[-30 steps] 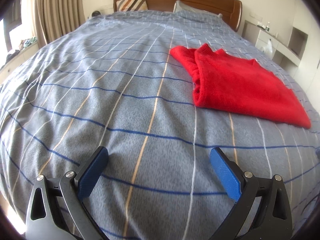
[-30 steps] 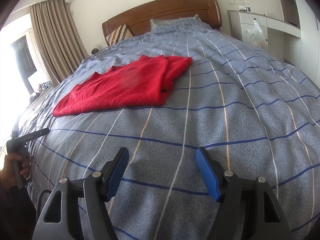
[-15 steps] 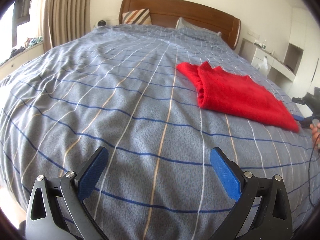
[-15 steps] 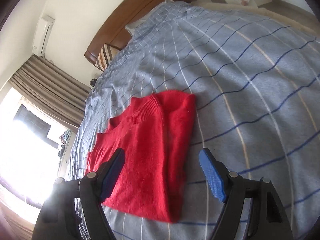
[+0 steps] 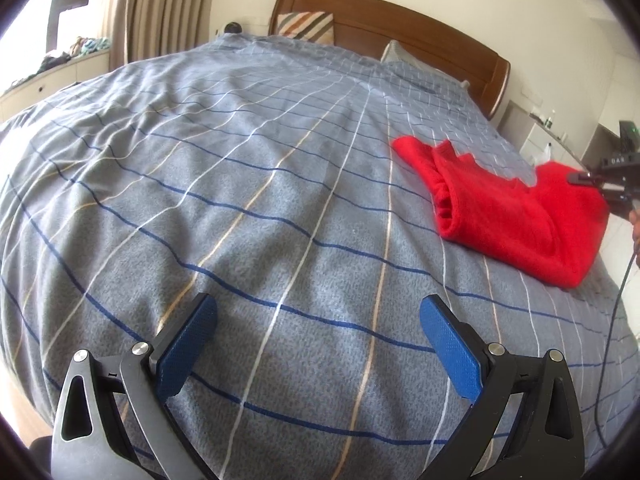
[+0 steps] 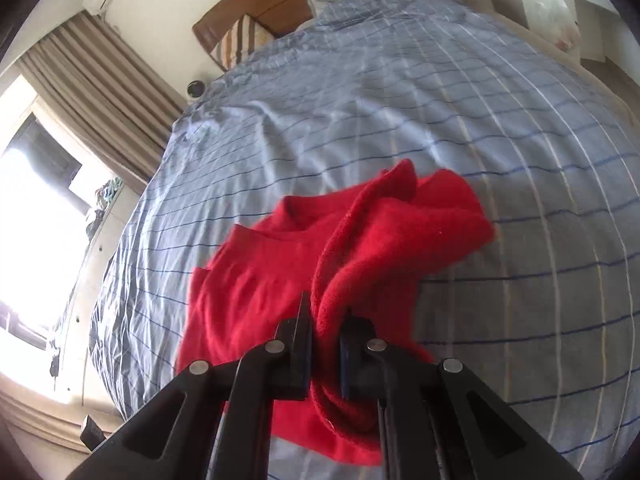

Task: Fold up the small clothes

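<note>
A red knit sweater (image 5: 516,216) lies partly folded on the right side of the bed. In the right wrist view my right gripper (image 6: 325,320) is shut on the sweater's (image 6: 360,248) near edge and lifts it, so the cloth bunches up in front of it. In the left wrist view the right gripper (image 5: 592,178) shows at the sweater's far right end. My left gripper (image 5: 316,316) is open and empty, low over the bedcover, well to the left of the sweater.
The bed has a grey-blue checked cover (image 5: 240,184), a wooden headboard (image 5: 400,36) and a striped pillow (image 5: 306,26). Curtains (image 5: 160,4) and a window ledge stand at the left. White cabinets (image 5: 540,136) stand beyond the bed's right side.
My right gripper has moved down onto the sweater, shut on its edge and raised it. My left gripper has stayed open and turned a little left.
</note>
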Tool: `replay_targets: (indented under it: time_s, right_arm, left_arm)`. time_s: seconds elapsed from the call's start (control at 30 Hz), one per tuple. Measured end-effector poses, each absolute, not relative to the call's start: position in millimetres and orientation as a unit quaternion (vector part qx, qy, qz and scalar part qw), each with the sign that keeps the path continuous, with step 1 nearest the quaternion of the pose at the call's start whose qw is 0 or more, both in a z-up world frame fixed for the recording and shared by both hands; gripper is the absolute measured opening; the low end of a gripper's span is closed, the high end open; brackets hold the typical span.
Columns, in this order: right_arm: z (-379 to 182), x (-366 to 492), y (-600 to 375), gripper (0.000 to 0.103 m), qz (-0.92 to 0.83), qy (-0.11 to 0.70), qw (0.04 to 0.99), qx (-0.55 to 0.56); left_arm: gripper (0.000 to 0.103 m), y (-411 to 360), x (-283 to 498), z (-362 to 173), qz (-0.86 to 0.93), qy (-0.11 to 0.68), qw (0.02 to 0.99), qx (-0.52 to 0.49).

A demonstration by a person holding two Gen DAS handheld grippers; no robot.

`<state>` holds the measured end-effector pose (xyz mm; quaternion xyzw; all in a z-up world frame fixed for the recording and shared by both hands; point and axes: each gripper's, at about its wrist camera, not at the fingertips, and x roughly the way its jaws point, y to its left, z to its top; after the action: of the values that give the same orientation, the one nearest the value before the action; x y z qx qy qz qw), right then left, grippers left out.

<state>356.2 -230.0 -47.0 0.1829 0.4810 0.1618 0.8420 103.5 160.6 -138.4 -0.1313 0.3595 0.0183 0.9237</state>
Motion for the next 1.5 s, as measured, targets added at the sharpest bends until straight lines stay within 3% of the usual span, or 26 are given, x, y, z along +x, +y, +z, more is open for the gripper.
replay_targets:
  time_s: [0.23,0.3,0.37,0.47,0.53,0.7,0.9,0.97,1.07,1.5]
  right_arm:
    - [-58.6,380.5,-82.2,0.011,0.215,0.507,0.832,0.069]
    - [-78.1,378.1,-58.2,0.020,0.227,0.518,0.822,0.060]
    - [-96.4,376.6,-50.1,0.043,0.264,0.536,0.795,0.108]
    - [-95.9,368.0,-72.3,0.047,0.366,0.503,0.741,0.253]
    - [-80.2,360.7,-92.0,0.054,0.384,0.477,0.739,0.279]
    - [-48.6,343.8,-116.9,0.054,0.289,0.448,0.841,0.091]
    - [-85.7,313.4,-86.6,0.046,0.297,0.454,0.840,-0.019]
    - [-104.7,301.3,-56.8,0.035,0.313,0.459,0.830,-0.052]
    - [-125.8,284.1,-29.0,0.035,0.299,0.447,0.836,-0.112]
    - [-73.1,253.4,-116.9,0.035,0.247,0.387,0.884,-0.087]
  left_arm:
    - [0.102,161.7,105.3,-140.4,0.019,0.364,0.923,-0.127]
    - [0.102,160.7,105.3,-140.5,0.021,0.365,0.923,-0.121]
    - [0.102,160.8,104.7,-140.4,0.021,0.365,0.923,-0.120]
    - [0.102,164.6,103.6,-139.8,0.018,0.364,0.922,-0.133]
    - [0.102,167.9,104.1,-139.7,0.016,0.364,0.920,-0.145]
    - [0.102,172.4,106.3,-139.8,0.014,0.363,0.918,-0.159]
    - [0.102,171.3,106.7,-141.3,0.017,0.367,0.918,-0.148]
    - [0.102,168.3,105.9,-142.3,0.019,0.368,0.919,-0.141]
    - [0.102,165.8,105.3,-142.8,0.020,0.369,0.919,-0.134]
    - [0.102,160.6,108.6,-144.3,0.024,0.379,0.917,-0.121]
